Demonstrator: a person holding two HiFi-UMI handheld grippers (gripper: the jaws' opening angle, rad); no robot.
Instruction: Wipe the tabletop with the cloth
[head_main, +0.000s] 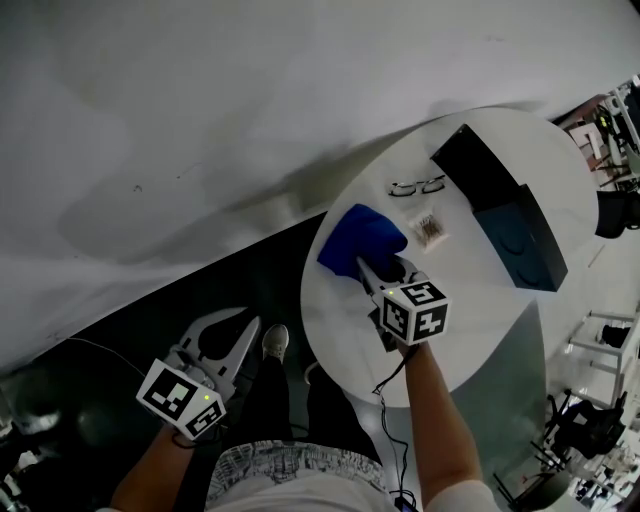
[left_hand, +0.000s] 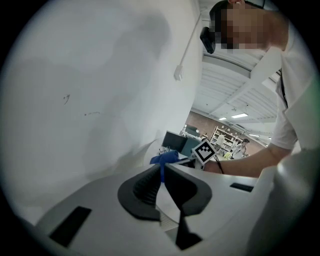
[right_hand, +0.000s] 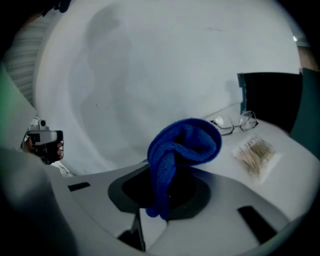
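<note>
A blue cloth (head_main: 361, 238) is bunched at the near-left part of the round white table (head_main: 470, 330). My right gripper (head_main: 368, 266) is shut on the cloth's near end. In the right gripper view the cloth (right_hand: 185, 147) rises from between the jaws of the right gripper (right_hand: 163, 207) and folds over above the tabletop (right_hand: 295, 167). My left gripper (head_main: 247, 323) hangs off the table, low at the left over the dark floor, its pads together with nothing between them. From the left gripper (left_hand: 162, 173) the cloth (left_hand: 162, 158) shows small in the distance.
Beyond the cloth lie a pair of glasses (head_main: 418, 186) and a clear packet of cotton swabs (head_main: 430, 229). A black and teal box (head_main: 502, 208) takes up the table's far right. A white wall runs behind the table. A shoe (head_main: 275, 342) stands on the floor.
</note>
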